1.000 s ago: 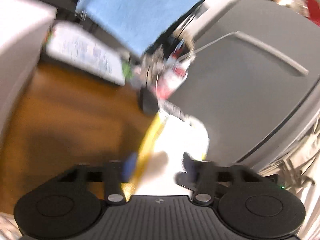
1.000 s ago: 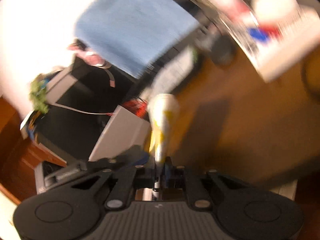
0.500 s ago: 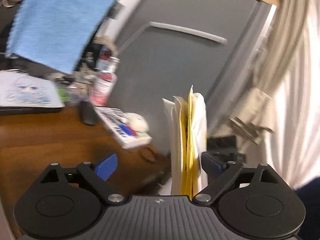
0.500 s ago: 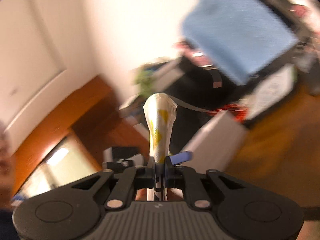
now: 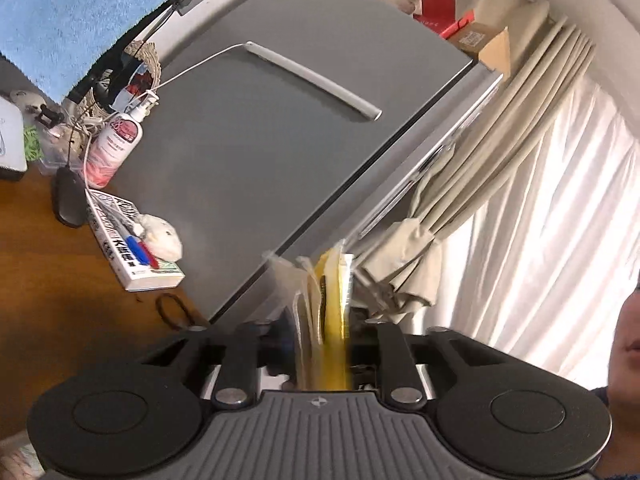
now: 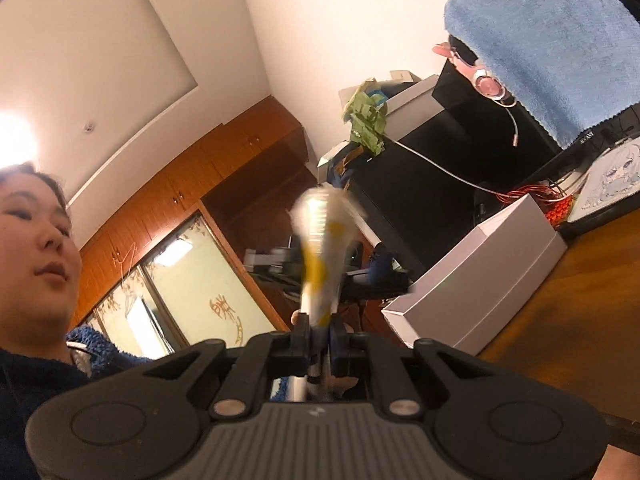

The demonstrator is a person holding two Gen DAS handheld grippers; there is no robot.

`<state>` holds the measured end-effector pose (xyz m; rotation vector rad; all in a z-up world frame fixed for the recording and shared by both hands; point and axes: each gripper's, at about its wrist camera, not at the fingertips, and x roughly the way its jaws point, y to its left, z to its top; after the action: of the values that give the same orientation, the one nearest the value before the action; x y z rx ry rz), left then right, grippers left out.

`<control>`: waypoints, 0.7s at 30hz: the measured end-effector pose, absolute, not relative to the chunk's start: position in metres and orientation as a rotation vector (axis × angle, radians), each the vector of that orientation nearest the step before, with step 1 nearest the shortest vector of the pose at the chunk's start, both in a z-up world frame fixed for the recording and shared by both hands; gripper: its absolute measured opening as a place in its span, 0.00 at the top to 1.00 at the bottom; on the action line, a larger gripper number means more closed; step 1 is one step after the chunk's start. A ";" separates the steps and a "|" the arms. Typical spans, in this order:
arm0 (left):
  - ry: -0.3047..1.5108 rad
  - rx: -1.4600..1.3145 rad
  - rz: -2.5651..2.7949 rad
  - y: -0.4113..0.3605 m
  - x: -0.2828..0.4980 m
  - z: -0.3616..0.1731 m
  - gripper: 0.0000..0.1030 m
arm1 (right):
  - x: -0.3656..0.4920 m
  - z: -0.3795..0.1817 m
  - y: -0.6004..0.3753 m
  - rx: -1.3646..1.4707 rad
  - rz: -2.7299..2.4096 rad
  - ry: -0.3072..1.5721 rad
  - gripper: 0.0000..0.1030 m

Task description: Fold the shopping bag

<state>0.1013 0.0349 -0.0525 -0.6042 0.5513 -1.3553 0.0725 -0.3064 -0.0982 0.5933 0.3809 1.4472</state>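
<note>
the bag (image 5: 326, 300) is off the tabletop, held in the air between the two grippers as a bunched, edge-on wad of white and yellow plastic.

the left gripper (image 5: 320, 336) has its jaws closing on the bag; the folded layers stand upright between the fingers, and the pads already sit against them on both sides. the bag's top edge fans into several thin leaves above the fingers.

the right gripper (image 6: 319, 334) is nearly shut and pinches a narrow neck of the bag (image 6: 320, 256), which widens upward into a blurred white and yellow cone.

behind the left gripper stands a grey fridge (image 5: 260, 128) with a long pale handle, and beige curtains (image 5: 500, 160) hang by it. on the wooden tabletop (image 5: 60, 288), near its far edge against the fridge, lie a book (image 5: 120, 240) with a soft white toy (image 5: 162, 234) on it, a pump bottle (image 5: 116, 144) and a dark hair tie (image 5: 174, 310).

in the right view a white box (image 6: 480, 276) sits at the tabletop's edge, a blue towel (image 6: 552, 40) hangs over a black monitor, and pink headphones (image 6: 486, 78) hang just beside it. a person in a dark blue fleece top (image 6: 24, 400) is at the left.
</note>
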 end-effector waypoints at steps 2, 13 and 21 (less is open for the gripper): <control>0.511 -0.557 -1.306 0.031 0.092 -0.048 0.86 | 0.071 -0.102 -0.311 0.600 1.443 0.385 0.90; 0.120 0.114 -0.427 -0.021 0.032 -0.034 0.87 | 0.043 -0.064 -0.302 0.203 0.919 0.262 0.48; -0.019 0.349 -0.224 -0.041 0.021 -0.051 0.86 | -0.013 -0.046 -0.264 -0.049 0.376 -0.090 0.00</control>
<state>0.0209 -0.0411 -0.0513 0.3494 -0.0194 -0.2243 -0.0127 -0.2637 -0.0465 -0.0488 -0.0899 0.3759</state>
